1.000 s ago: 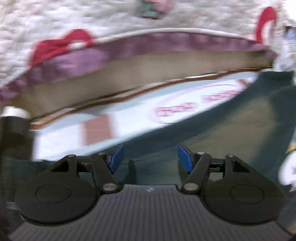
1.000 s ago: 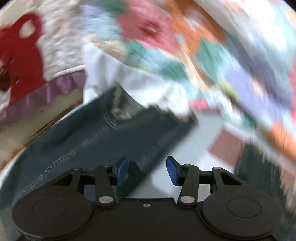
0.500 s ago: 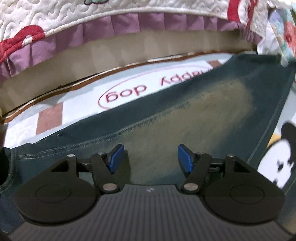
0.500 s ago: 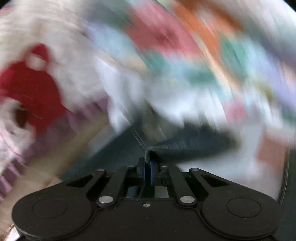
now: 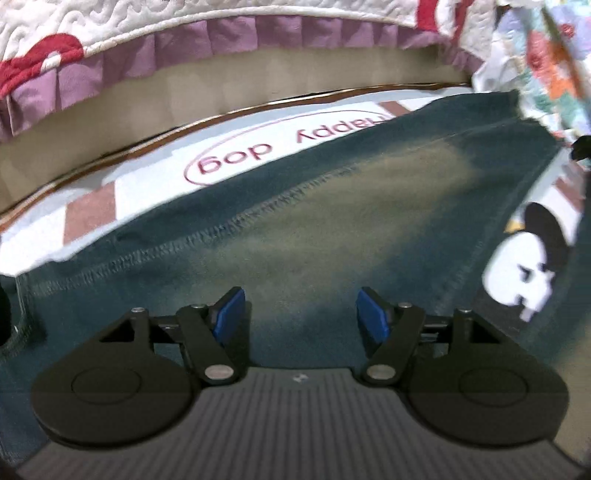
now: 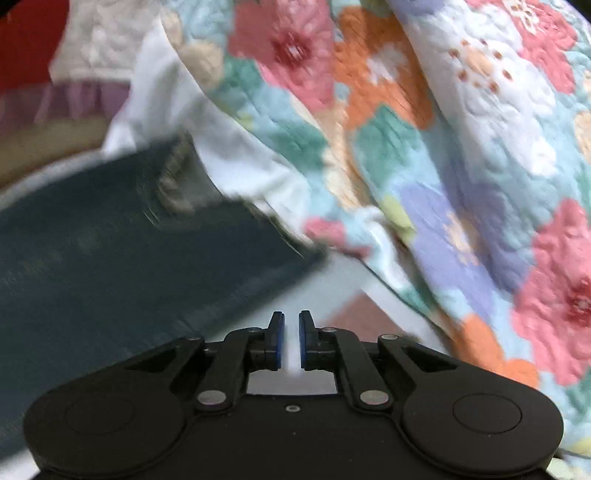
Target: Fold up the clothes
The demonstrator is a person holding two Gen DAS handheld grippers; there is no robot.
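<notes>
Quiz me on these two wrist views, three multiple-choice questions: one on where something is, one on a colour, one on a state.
1. Where is the "Happy dog" lettering?
A. on the dark garment
B. on the mat beyond the garment
C. on a cardboard box

2. What colour is the ruffle under the white quilted cover?
A. green
B. yellow
C. purple

3. How is the left claw?
A. open over the garment
B. shut on the garment
C. holding a hanger

Answers:
1 B, the words sit on the pale mat past the garment's edge.
2 C, its pleats are purple.
3 A, its jaws have just opened wider and pinch nothing.
</notes>
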